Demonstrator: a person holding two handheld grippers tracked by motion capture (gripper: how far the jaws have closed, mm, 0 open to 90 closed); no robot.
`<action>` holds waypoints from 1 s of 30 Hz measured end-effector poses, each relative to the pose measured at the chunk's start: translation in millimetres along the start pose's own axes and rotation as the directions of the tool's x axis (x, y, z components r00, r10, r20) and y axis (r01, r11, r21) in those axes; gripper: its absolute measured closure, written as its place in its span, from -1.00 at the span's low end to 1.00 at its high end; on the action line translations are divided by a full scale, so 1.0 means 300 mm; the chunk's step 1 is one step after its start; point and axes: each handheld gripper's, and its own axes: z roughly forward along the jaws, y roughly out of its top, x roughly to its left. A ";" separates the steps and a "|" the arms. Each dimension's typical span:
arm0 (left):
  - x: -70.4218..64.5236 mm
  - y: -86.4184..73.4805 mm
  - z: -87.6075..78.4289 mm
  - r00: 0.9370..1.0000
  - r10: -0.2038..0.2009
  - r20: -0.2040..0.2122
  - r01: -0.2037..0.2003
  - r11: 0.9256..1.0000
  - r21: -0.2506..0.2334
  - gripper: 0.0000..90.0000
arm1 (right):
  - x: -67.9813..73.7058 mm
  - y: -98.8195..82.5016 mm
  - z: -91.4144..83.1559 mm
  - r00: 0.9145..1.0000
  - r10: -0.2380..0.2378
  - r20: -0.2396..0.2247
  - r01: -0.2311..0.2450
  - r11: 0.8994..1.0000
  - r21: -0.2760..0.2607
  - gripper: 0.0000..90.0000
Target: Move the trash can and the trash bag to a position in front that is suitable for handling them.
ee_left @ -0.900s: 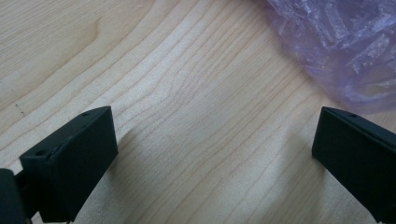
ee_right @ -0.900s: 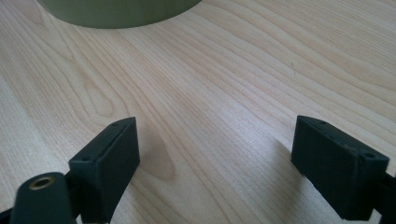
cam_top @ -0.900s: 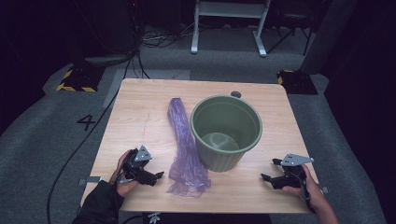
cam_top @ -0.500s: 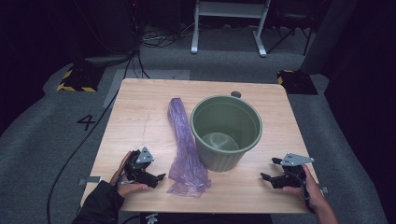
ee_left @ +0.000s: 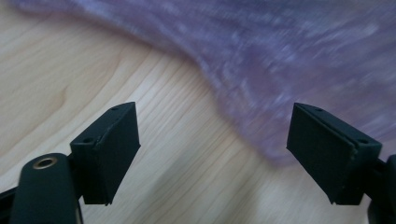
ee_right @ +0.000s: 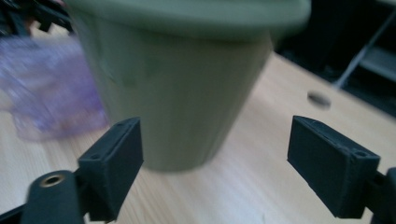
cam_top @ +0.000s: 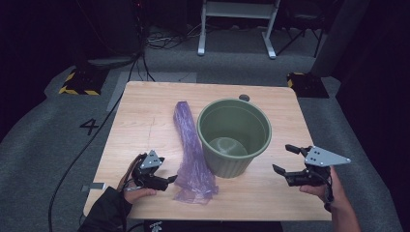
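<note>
While both claws gape empty, purple bag (ee_left: 299, 60) blurred, cut off, green pot (ee_right: 182, 79) rim cropped.

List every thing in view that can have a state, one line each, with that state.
purple plastic bag: flat and crumpled, lying stretched out on the table beside the bin, not held.
green bin: upright, empty, no liner in it.
left gripper: open, jaws at the bag's near end, nothing between them.
right gripper: open, apart from the bin, holding nothing.
</note>
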 end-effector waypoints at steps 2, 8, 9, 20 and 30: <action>-0.014 0.023 0.001 1.000 0.017 0.006 -0.017 1.000 -0.018 -0.63 | 0.013 0.065 -0.021 0.999 -0.040 -0.007 0.040 0.999 -0.037 -0.56; -0.055 0.066 0.011 0.997 0.050 0.064 -0.047 0.997 -0.058 -0.63 | 0.055 0.196 -0.045 0.990 -0.135 -0.044 0.131 0.988 -0.076 -0.54; -0.060 0.070 0.013 0.996 0.058 0.070 -0.054 0.997 -0.059 -0.63 | 0.075 0.226 -0.039 0.984 -0.164 -0.069 0.158 0.984 -0.077 -0.54; -0.121 0.076 0.143 0.989 0.106 0.102 -0.110 0.993 0.031 -0.57 | 0.141 0.277 0.066 0.948 -0.240 -0.207 0.242 0.970 -0.015 -0.01; -0.110 0.055 0.195 0.989 0.092 0.114 -0.100 0.992 0.070 -0.24 | 0.147 0.306 0.123 0.929 -0.271 -0.251 0.289 0.957 0.038 0.38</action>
